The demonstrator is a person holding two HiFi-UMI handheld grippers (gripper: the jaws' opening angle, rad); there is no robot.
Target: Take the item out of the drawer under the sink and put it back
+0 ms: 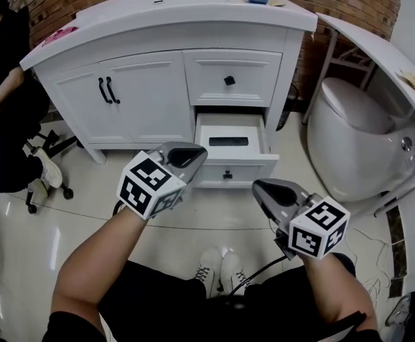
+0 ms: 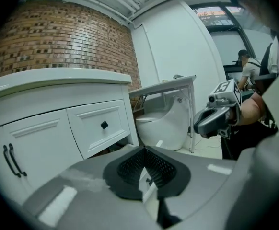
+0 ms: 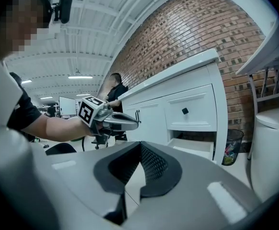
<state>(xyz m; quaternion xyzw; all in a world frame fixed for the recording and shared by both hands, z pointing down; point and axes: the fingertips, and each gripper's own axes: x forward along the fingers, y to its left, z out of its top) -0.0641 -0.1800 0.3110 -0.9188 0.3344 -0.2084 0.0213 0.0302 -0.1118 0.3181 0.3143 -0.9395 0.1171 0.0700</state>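
**Presently: item lies in the open drawer, both grippers closed and empty**

Finding 1. The lower drawer (image 1: pixel 247 168) of the vanity cabinet (image 1: pixel 150 98) stands pulled out. The item (image 1: pixel 229 141), a flat black oblong, lies on the drawer's floor toward its back. Its long axis runs side to side, parallel to the drawer's front panel. Nothing touches it.

Finding 2. The left gripper (image 1: pixel 197 154) hangs just in front of the drawer's left front corner, its fingers pressed together with nothing between them. The right gripper (image 1: pixel 259 186) hangs in front of the drawer's right side, farther out from the front panel. Its own view shows its fingers likewise meeting at the tips, empty.

Finding 3. From both sets of fingers the item lies ahead and lower, beyond the drawer's front panel. The left gripper appears the nearer of the two, though the head view does not settle depth firmly.

Assessment. The taking-out has not begun. The coming move calls for one set of fingers to part, pass over the front panel and come down into the drawer. Because the item lies crosswise, a grip across its short width, one finger in front and one behind, looks the likeliest. Risk: the item is low and flat, so the fingers may scrape the drawer's floor or slip off it.
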